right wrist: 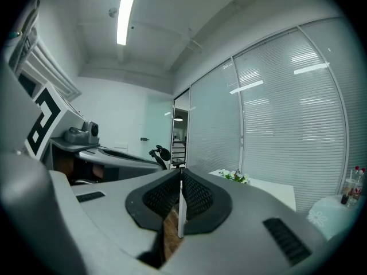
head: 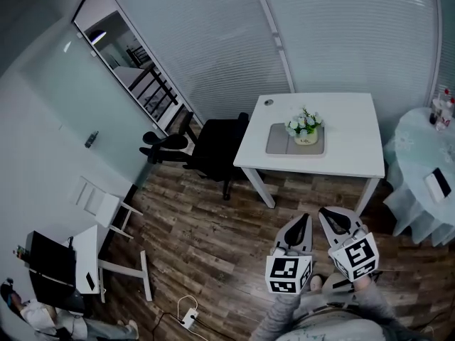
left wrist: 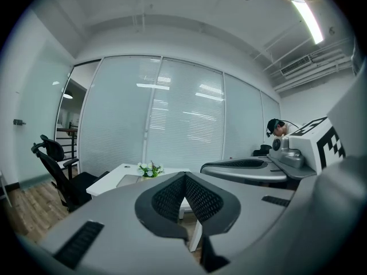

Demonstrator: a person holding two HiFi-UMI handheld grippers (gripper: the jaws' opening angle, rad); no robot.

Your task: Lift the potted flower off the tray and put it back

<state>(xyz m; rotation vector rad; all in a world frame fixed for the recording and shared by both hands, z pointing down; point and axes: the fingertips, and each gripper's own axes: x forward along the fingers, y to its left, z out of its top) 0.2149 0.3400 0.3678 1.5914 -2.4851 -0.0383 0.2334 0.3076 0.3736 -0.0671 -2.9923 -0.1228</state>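
Pressing pad against pad, the jaws of the left gripper [left wrist: 184,175] are closed with nothing between them, and the right gripper [right wrist: 180,174] is the same: its two ribbed pads meet along one line and hold nothing. In the head view both grippers, two in all, are held side by side over the wooden floor [head: 206,247], pointing at the table. Each carries one marker cube [head: 288,274], and two grey sleeves [head: 284,318] lead back from them to the bottom edge.

One potted flower [head: 304,128] stands upright on one grey tray [head: 279,142], toward the tray's far right corner. It has white blooms and green leaves in a pale pot. The tray lies flat on the one white table [head: 348,137], and table and grippers are well apart. In the left gripper view the flower shows small, just above and left of the closed jaw tips; in the right gripper view it sits just right of them.

One black office chair [head: 213,146] stands at the table's left end. One round table with a pale cloth [head: 419,162] is at the right edge, bearing a few bottles [head: 442,111] whose number I cannot tell. One small white desk [head: 89,251] stands at lower left.
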